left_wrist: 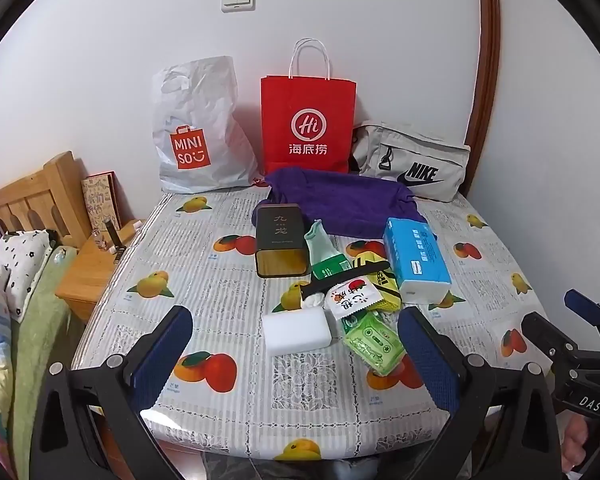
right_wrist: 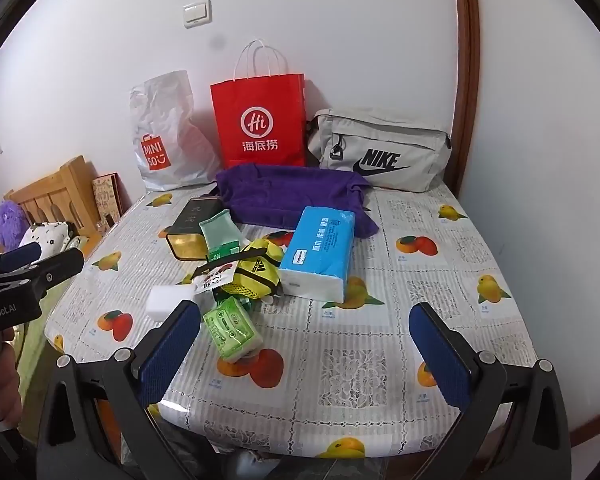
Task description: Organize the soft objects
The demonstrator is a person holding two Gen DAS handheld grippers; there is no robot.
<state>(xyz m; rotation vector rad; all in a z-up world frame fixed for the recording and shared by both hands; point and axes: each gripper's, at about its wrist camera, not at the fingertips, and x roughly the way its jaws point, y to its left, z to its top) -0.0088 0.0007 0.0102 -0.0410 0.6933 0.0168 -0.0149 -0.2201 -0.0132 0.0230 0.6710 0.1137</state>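
Soft objects (left_wrist: 351,280) lie heaped just in front of the purple towel (left_wrist: 339,204), untouched. My left gripper (left_wrist: 296,356) and right gripper (right_wrist: 305,356) hover empty, jaws wide apart. I judge sorting hasn't begun; next I need one reachable piece.

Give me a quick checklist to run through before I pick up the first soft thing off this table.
1. Left gripper open and empty: ok.
2. Right gripper open and empty: ok.
3. White sponge free to grasp: ok, nearest the left gripper, nothing on it.
4. Green tissue pack reachable: ok, just ahead of the right gripper.
5. Red paper bag standing upright: ok; whether it is empty: cannot tell.
6. Purple towel clear: not ok, blue tissue pack overlaps its edge.
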